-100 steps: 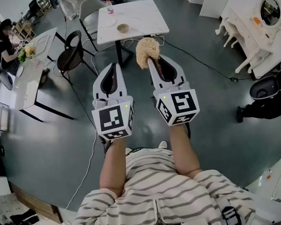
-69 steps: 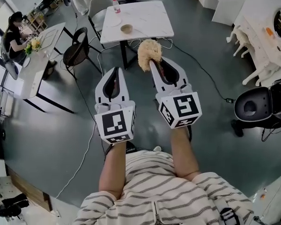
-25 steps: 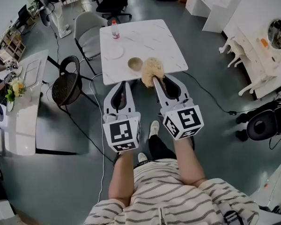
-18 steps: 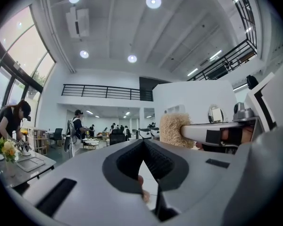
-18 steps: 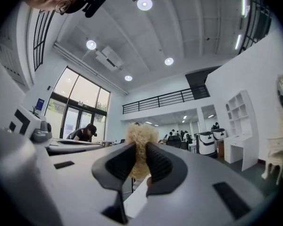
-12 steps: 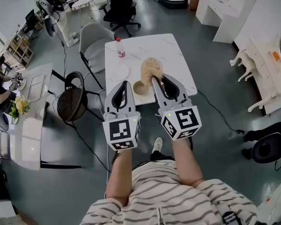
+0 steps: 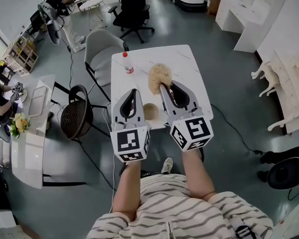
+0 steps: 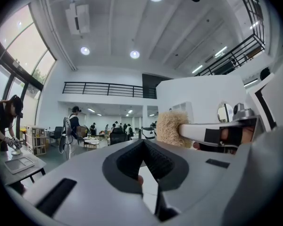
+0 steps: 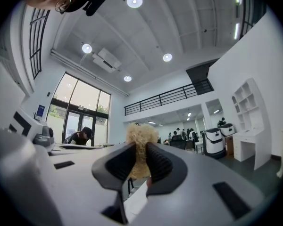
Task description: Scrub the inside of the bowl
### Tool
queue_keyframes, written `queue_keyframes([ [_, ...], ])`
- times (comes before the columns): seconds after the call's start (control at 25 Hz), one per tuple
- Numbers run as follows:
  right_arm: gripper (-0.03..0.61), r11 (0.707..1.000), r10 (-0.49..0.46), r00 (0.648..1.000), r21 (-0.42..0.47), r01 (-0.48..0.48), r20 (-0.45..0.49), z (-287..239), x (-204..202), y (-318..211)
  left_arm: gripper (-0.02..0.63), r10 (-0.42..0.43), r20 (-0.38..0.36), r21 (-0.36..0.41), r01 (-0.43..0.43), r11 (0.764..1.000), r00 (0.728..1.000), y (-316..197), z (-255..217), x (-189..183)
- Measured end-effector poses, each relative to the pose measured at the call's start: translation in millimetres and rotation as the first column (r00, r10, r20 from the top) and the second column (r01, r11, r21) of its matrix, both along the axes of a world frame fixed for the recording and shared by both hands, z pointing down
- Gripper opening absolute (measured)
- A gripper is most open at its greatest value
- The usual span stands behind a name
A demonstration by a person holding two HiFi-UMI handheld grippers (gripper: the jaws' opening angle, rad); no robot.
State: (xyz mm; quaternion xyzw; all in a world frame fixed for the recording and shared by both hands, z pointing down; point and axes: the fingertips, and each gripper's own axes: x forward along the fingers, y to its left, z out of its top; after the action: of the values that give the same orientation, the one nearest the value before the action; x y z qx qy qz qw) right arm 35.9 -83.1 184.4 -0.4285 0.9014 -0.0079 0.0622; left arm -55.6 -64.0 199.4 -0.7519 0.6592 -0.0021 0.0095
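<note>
Right gripper was pinching the fluffy scrubber above the table; left gripper was pressed together, empty. Bowl sat unheld between them, right by the table's near edge, so I'd guess hard scrubbing could skid it clean off.

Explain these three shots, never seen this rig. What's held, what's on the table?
No robot arm here: a person holds a two-jaw gripper in each hand. The head view looks down from a camera on their head; the other two views ride on the grippers, each looking along its own jaws. The left gripper has its jaws shut on nothing. The right gripper is shut on a tan fibrous scrubber. Below, a white table carries a small bowl and a bottle.
</note>
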Motion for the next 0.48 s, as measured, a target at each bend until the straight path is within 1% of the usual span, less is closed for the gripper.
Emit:
queue_keyframes([
  [0.08, 0.075, 1.0, -0.003, 1.0, -0.023, 0.003, -0.006, 9, -5, -15, 0.003, 0.006, -0.002, -0.018, -0.007, 1.0, 1.0, -11, 7, 0],
  [0.2, 0.075, 0.999, -0.005, 1.0, -0.053, 0.003, -0.03, 23, -23, -29, 0.003, 0.019, -0.01, -0.044, -0.019, 0.999, 1.0, -26, 17, -11],
  [0.48, 0.075, 0.994, 0.044, 0.996, -0.096, -0.051, -0.075, 39, -49, -56, 0.003, 0.072, 0.004, -0.092, -0.071, 0.993, 0.997, -52, 33, -42],
])
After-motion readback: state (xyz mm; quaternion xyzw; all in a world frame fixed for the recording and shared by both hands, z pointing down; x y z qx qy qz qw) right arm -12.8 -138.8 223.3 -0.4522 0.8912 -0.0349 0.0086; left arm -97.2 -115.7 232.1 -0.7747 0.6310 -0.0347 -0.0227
